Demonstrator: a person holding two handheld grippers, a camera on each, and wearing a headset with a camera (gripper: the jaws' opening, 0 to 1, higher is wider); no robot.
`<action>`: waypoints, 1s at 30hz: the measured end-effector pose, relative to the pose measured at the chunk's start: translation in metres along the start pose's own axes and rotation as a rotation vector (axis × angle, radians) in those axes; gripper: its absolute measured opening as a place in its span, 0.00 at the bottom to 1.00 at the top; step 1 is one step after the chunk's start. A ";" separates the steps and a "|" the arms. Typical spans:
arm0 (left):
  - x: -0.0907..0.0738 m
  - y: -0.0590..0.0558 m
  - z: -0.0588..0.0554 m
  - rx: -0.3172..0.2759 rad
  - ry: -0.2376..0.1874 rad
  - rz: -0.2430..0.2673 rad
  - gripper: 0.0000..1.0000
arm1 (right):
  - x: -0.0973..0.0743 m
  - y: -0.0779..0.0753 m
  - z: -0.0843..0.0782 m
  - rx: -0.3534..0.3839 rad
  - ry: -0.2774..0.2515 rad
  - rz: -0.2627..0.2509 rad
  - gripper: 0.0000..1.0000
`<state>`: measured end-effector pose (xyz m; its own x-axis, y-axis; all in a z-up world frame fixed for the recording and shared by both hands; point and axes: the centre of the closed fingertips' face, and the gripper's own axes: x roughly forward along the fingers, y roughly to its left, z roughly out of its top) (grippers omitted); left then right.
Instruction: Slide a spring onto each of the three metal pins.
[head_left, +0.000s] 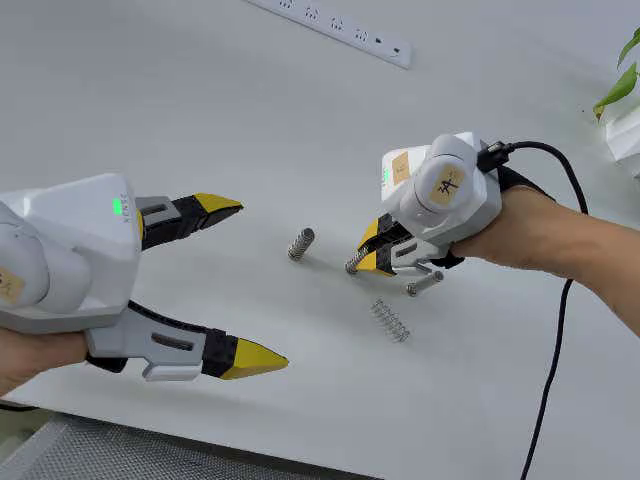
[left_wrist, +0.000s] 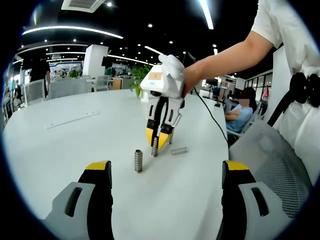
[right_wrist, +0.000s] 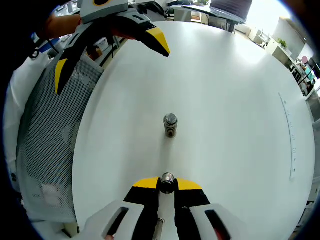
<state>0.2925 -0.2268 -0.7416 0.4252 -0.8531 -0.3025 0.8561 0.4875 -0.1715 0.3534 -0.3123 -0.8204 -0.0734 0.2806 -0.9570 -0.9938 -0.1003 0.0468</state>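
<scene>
A metal pin with a spring on it (head_left: 301, 243) (left_wrist: 138, 160) (right_wrist: 170, 125) stands on the white table. My right gripper (head_left: 368, 257) (left_wrist: 159, 136) (right_wrist: 167, 185) is shut on a second spring-covered pin (head_left: 354, 265) (left_wrist: 154, 146) (right_wrist: 167, 182), tips down at the table. A bare pin (head_left: 424, 283) lies just right of it. A loose spring (head_left: 391, 320) (left_wrist: 179, 150) lies a little nearer. My left gripper (head_left: 240, 282) (left_wrist: 166, 167) (right_wrist: 110, 45) is open, holding nothing, pointing at the pins from the left.
A white power strip (head_left: 335, 25) lies at the table's far edge. A plant (head_left: 620, 80) stands at the right. The right gripper's black cable (head_left: 555, 330) trails over the table. A mesh chair (head_left: 100, 450) sits below the near edge.
</scene>
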 end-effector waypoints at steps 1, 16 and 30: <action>0.000 0.000 0.000 0.000 0.002 0.000 0.90 | 0.000 0.000 0.000 0.000 0.001 0.001 0.07; 0.000 -0.001 -0.001 0.001 0.006 0.000 0.89 | -0.001 0.003 0.002 0.019 -0.015 0.004 0.11; -0.003 -0.005 0.002 0.021 0.021 -0.006 0.89 | -0.019 0.000 0.007 0.079 -0.098 -0.045 0.22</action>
<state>0.2877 -0.2271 -0.7378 0.4136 -0.8519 -0.3213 0.8647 0.4780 -0.1542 0.3544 -0.3107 -0.8004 -0.0330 0.3758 -0.9261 -0.9995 -0.0112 0.0311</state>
